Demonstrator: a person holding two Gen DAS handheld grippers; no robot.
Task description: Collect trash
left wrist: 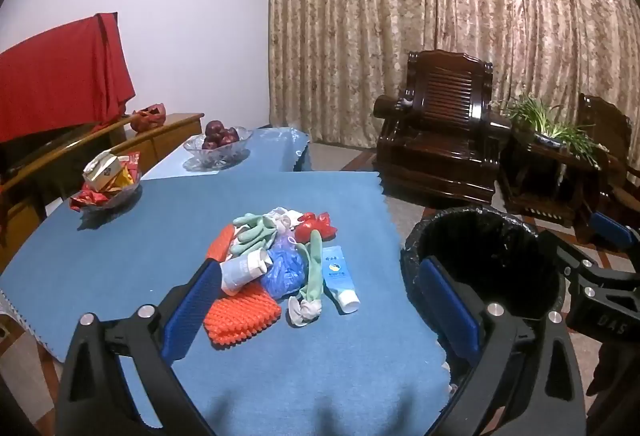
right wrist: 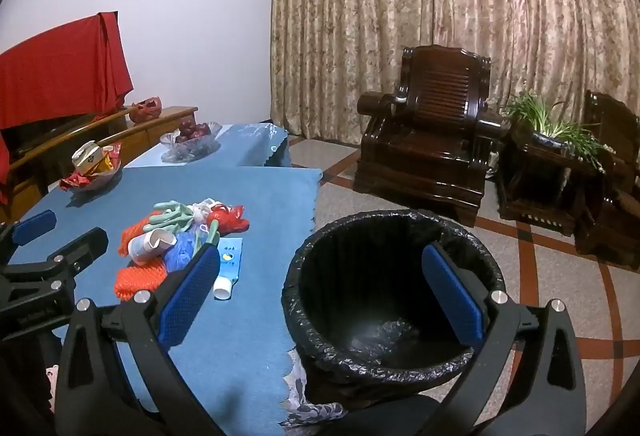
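A pile of trash (left wrist: 276,260) lies on the blue tablecloth (left wrist: 120,260): orange foam nets (left wrist: 240,312), a crushed paper cup (left wrist: 244,270), a blue plastic bag (left wrist: 286,272), green gloves (left wrist: 256,232), a red wrapper (left wrist: 316,226) and a white-blue tube (left wrist: 339,278). A bin with a black liner (right wrist: 384,300) stands on the floor right of the table. My left gripper (left wrist: 320,300) is open and empty, above the table just short of the pile. My right gripper (right wrist: 320,284) is open and empty, above the bin's near rim. The pile also shows in the right wrist view (right wrist: 180,240).
A glass dish of snack packets (left wrist: 108,183) and a glass bowl of red apples (left wrist: 218,143) sit at the far end of the table. A wooden sideboard (left wrist: 160,135) with a red cloth stands left. A dark wooden armchair (right wrist: 428,143) and a plant stand (right wrist: 552,155) stand beyond the bin.
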